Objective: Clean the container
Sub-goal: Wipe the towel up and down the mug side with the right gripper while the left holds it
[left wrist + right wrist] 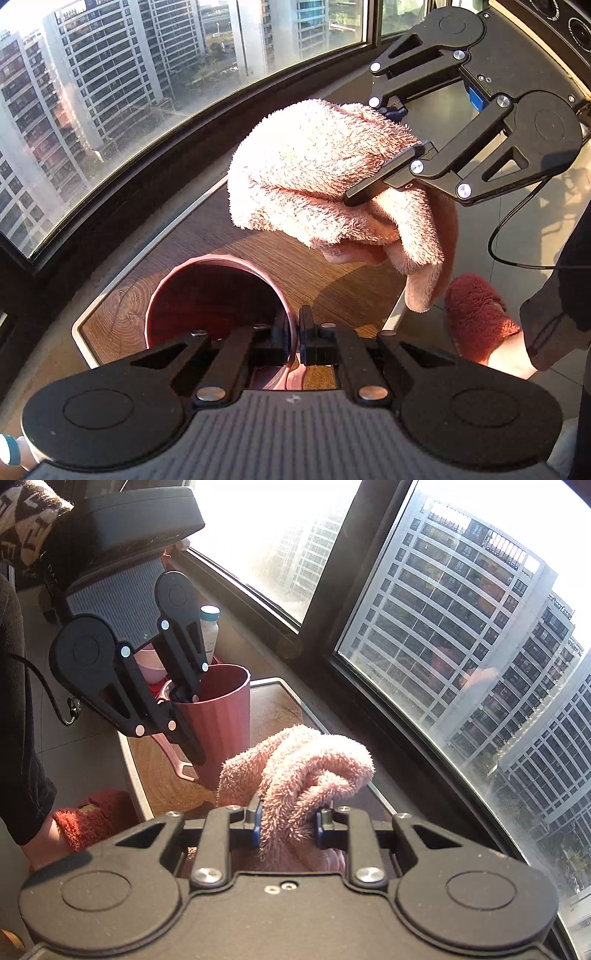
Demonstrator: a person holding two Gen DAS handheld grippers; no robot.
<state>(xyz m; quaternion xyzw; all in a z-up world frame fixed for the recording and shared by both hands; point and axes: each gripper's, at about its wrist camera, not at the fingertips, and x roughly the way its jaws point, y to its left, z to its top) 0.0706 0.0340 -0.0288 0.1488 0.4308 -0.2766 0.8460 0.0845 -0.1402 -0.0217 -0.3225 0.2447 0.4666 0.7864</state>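
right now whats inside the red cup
One finger of the left gripper reaches inside the red cup, clamping its wall. The left wrist view shows only dark inner wall; the bottom is hidden by shadow and the jaws. The pink towel is outside.

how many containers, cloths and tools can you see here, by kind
containers: 3 (dark red cup, pink bowl behind it, white bottle with a teal cap)
cloths: 1 (pink towel)
tools: 2 (left tool clamped on the cup's rim, right tool clamped on the towel)
total: 6
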